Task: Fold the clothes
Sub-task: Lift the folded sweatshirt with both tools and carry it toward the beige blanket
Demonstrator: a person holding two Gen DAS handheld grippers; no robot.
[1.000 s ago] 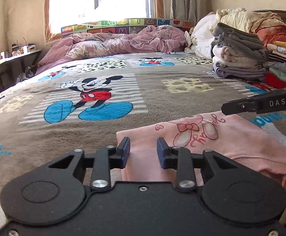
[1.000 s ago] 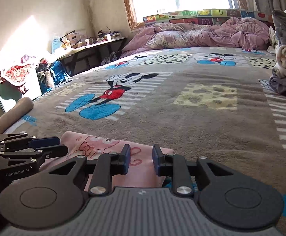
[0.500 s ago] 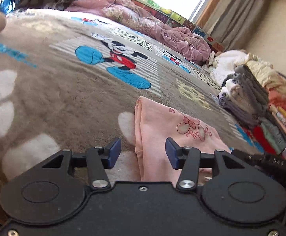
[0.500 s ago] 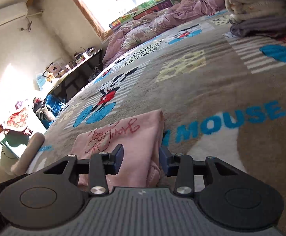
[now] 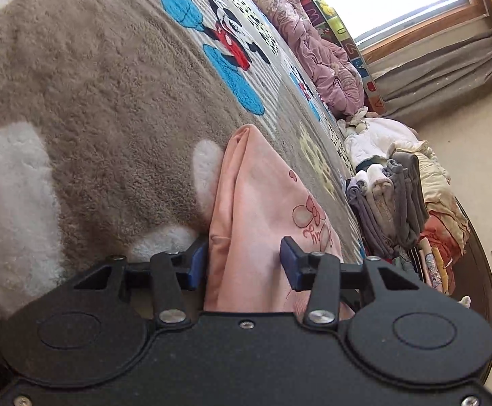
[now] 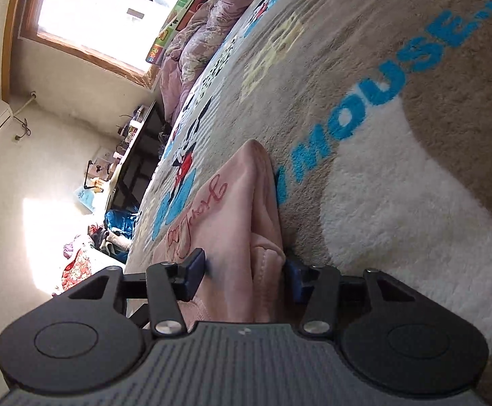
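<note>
The pink garment [image 5: 259, 203] lies partly folded on the bed [image 5: 93, 101]. Both left tongs [image 5: 242, 265] and right tongs [image 6: 246, 270] are spread wide around its edges, ungripped; the fold at 12 o'clock is judged still pending.

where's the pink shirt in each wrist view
Left wrist: the pink shirt sits lower centre, its near edge between the left gripper's open fingers, running up toward the blanket.
Right wrist: the pink shirt sits centre-low, its folded edge between the right gripper's open fingers.
Shared landmark: the Mickey print, upper centre in the left view, just above and left of the shirt in the right view.
</note>
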